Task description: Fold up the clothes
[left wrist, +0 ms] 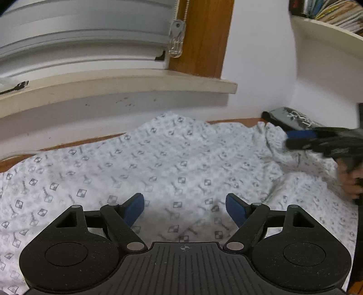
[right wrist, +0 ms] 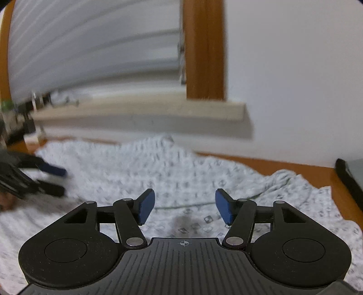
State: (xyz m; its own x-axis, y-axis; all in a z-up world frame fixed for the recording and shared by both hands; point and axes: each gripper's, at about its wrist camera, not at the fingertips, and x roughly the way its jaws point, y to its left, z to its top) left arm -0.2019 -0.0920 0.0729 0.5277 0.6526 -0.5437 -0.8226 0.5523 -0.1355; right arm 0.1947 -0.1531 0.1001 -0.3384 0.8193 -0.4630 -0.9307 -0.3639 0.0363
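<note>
A white garment (left wrist: 158, 163) with a small grey diamond print lies spread and rumpled on an orange-brown table (left wrist: 236, 121). My left gripper (left wrist: 185, 204) hovers open just above the cloth, nothing between its blue pads. In the left wrist view my right gripper (left wrist: 295, 139) shows at the right edge over a bunched part of the cloth, held by a hand (left wrist: 349, 181). In the right wrist view my right gripper (right wrist: 185, 204) is open above the garment (right wrist: 181, 172), and my left gripper (right wrist: 54, 181) appears blurred at the left, open over the cloth.
A window sill (left wrist: 113, 84) and a wooden window frame (left wrist: 204, 38) run behind the table under a white wall. A dark folded item with white print (left wrist: 292, 118) lies at the table's far right corner. A shelf with books (left wrist: 329, 13) hangs upper right.
</note>
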